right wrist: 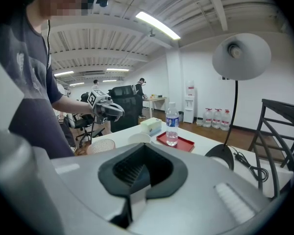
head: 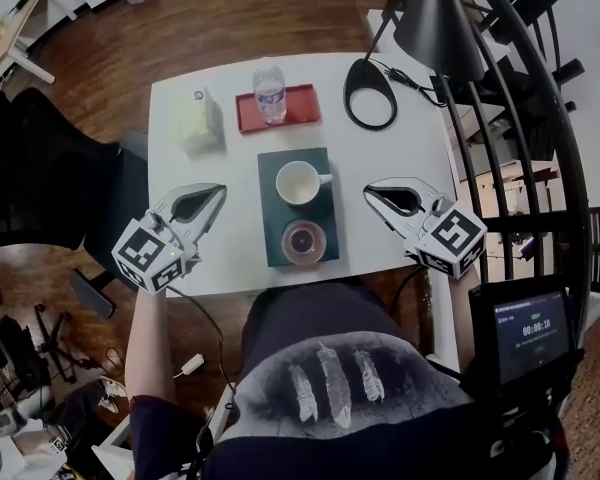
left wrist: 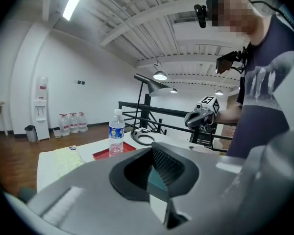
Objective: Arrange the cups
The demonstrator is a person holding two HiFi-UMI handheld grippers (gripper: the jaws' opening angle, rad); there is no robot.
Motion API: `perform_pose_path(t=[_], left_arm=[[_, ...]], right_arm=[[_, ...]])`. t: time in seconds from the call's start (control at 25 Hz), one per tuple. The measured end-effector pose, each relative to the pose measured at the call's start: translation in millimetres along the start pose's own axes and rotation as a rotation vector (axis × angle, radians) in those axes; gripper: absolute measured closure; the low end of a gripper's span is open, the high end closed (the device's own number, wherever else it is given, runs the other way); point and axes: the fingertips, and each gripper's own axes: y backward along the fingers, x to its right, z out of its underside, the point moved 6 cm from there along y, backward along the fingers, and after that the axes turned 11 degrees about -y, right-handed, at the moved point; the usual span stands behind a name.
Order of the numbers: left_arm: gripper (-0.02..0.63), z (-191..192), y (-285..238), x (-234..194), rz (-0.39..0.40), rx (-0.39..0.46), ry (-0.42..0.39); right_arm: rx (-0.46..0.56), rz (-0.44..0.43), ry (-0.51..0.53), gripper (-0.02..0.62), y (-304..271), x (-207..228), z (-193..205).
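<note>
The left tongs hover over the near left part of the white table, jaws shut together with nothing between them. To their right, between the two tongs, lies a dark mat carrying both cups. The white cup stands upright with its handle turned toward the right tongs. The brown cup stands just beside it on the side nearer the person, apart from it. Further right, the right tongs are likewise closed and empty, and they point in toward the mat.

With both cups upright in a line on the mat and neither tongs holding anything, the arranging looks done or close to it. Whether the white cup's handle or the spacing needs more work, I cannot tell.

Only the head view shows the whole layout: the mat, the cups' places on it and both tongs flanking them. Beyond the tongs it also shows a water bottle on a red tray. The left gripper view confirms its jaws are closed, but its own body nearly hides the cups. It shows the bottle and the right tongs opposite. The right gripper view shows the brown cup has a ribbed wall, with the white cup past it. It also shows the left tongs across the table and a lamp on the right.
</note>
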Motion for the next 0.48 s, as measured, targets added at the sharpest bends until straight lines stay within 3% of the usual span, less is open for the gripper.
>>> perform_pose_path(t=[0.48], left_arm=[[0.592,-17,-12,5,0.010,0.027,-0.017]], right_arm=[[0.055,-0.025,0.018,0.592,-2,-2,-17]])
